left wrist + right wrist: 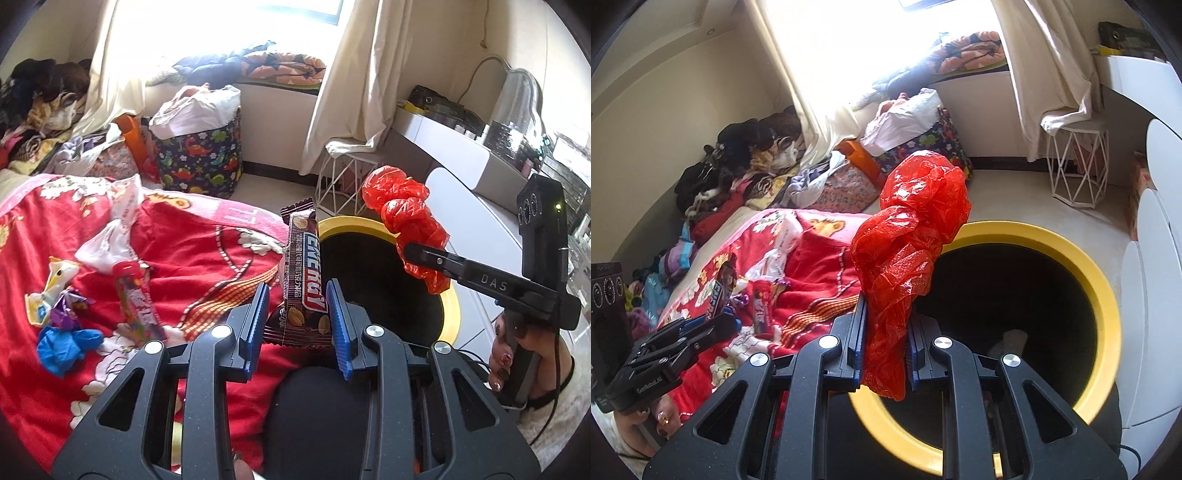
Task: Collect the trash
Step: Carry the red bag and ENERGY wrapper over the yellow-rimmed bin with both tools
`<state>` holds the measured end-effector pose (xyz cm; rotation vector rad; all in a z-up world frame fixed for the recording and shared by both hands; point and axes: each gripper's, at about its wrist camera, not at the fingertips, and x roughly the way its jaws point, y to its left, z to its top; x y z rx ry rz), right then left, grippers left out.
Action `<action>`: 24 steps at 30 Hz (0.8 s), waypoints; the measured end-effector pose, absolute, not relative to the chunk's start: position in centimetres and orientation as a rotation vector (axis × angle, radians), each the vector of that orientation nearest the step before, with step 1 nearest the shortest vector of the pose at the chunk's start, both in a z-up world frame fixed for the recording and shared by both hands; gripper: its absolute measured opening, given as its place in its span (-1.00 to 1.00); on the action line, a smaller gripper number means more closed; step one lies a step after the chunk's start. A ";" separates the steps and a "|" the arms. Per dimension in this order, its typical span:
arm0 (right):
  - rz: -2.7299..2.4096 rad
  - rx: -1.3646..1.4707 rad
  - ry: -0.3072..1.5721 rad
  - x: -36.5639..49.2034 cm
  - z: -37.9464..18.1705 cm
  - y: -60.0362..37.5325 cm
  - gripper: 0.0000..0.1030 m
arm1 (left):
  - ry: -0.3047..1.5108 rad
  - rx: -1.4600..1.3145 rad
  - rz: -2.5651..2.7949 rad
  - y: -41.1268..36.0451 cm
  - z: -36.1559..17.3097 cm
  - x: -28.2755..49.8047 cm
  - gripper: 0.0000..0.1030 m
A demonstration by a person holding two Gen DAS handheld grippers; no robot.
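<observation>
Beside the bed [207,236], a black bin with a yellow rim [1082,266] stands on the floor. Over its near edge the left gripper [297,314] pinches a brown snack bar wrapper [301,273] upright between its blue pads. Farther over the bin's mouth, the right gripper [884,343] is clamped on a crumpled red plastic bag [912,229] that bulges above its fingers. More wrappers [66,314] lie on the red blanket, well apart from both grippers.
</observation>
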<state>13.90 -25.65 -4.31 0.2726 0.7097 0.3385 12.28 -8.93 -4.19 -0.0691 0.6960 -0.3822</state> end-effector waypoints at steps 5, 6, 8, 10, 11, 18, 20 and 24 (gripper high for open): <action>0.311 0.280 0.714 13.8 -4.4 -27.2 -0.67 | 0.695 -0.057 -0.401 -10.1 -4.1 12.4 -0.50; 0.306 0.282 0.714 13.8 -4.4 -27.5 -0.67 | 0.695 -0.054 -0.407 -10.5 -4.1 12.5 -0.50; 0.292 0.281 0.714 13.7 -4.4 -28.1 -0.67 | 0.694 -0.050 -0.414 -11.0 -4.1 12.5 -0.50; 0.283 0.283 0.714 13.7 -4.4 -28.6 -0.67 | 0.692 -0.044 -0.425 -11.6 -4.0 12.6 -0.50; 0.278 0.281 0.715 13.7 -4.4 -28.9 -0.67 | 0.691 -0.040 -0.430 -11.9 -4.0 12.6 -0.50; 0.239 0.266 0.730 13.5 -4.8 -30.4 -0.67 | 0.695 -0.016 -0.466 -14.0 -4.2 12.8 -0.50; 0.225 0.268 0.733 13.5 -5.0 -30.8 -0.67 | 0.699 -0.009 -0.474 -14.6 -4.4 12.9 -0.50; 0.208 0.269 0.735 13.3 -5.2 -31.5 -0.67 | 0.704 0.001 -0.486 -15.5 -4.6 13.0 -0.50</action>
